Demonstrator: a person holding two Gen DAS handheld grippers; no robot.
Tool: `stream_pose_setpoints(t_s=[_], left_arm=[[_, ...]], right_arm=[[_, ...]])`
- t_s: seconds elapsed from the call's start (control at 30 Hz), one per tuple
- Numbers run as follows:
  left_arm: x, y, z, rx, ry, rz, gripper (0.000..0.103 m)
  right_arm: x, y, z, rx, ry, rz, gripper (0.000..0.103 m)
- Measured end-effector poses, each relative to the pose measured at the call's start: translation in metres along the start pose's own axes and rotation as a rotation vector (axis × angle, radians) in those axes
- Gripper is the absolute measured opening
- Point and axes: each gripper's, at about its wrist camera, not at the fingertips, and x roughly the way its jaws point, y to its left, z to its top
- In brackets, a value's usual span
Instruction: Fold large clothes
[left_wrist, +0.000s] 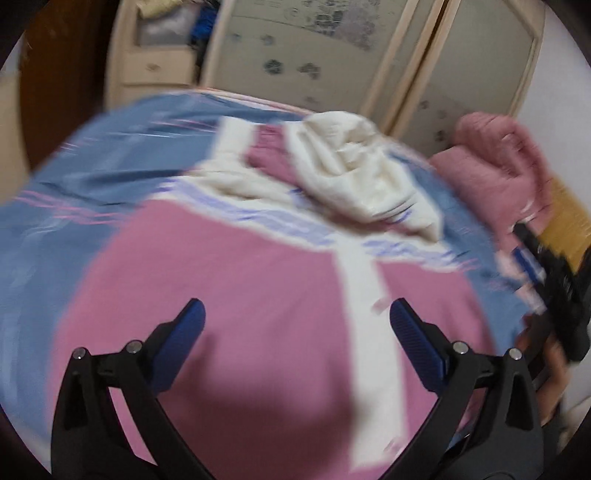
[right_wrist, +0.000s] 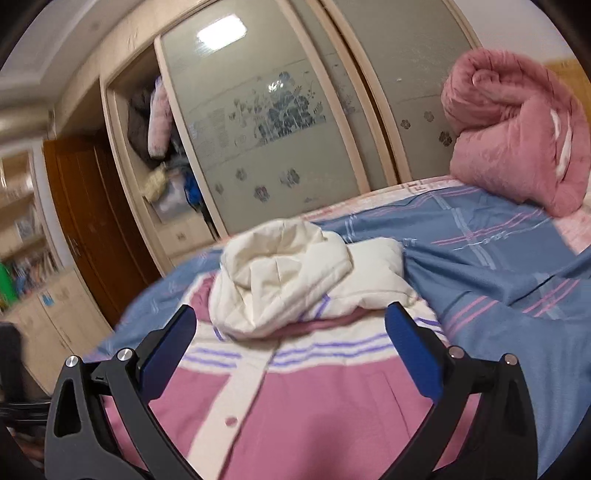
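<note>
Left gripper (left_wrist: 297, 317) and right gripper (right_wrist: 290, 325) spread wide, empty, above pink jacket (right_wrist: 295, 398). Risk: snagging bed sheet (right_wrist: 498, 258) with padded hem, spoiling fold.

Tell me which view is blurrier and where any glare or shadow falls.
Left wrist view: heavily motion-smeared across the pink jacket, with a dark shadow between the open left claw. Right wrist view: sharper, edges only softly blurred, a ceiling-light glare on the wardrobe door.
</note>
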Motion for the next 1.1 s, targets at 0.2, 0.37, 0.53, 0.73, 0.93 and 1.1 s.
stream_pose_setpoints(t_s=[0.2, 0.37, 0.53, 0.73, 0.93, 1.1], left_arm=[[-0.084, 0.02, -0.032, 0.066, -0.106, 0.123, 0.101], [-0.133, 0.006, -0.054, 0.17, -0.185, 0.186, 0.101], [-0.157, -0.003, -0.069, 0.193, -0.189, 0.126, 0.101], [-0.165, -0.001, -0.081, 0.172, -0.183, 0.073, 0.101], [-0.166, 0.004, -0.085, 0.161, -0.183, 0.064, 0.101], [-0.166, 0.0, -0.087, 0.184, -0.179, 0.053, 0.101]], right_arm=[[-0.064, 0.036, -0.048, -0.073, 0.04, -0.02, 0.102], [-0.13, 0.058, -0.065, -0.172, 0.044, -0.067, 0.102], [-0.173, 0.066, -0.068, -0.185, 0.066, -0.107, 0.102], [-0.203, 0.074, -0.072, -0.208, 0.038, -0.159, 0.102], [-0.211, 0.079, -0.076, -0.221, 0.028, -0.179, 0.102], [-0.216, 0.081, -0.079, -0.224, 0.022, -0.183, 0.102]])
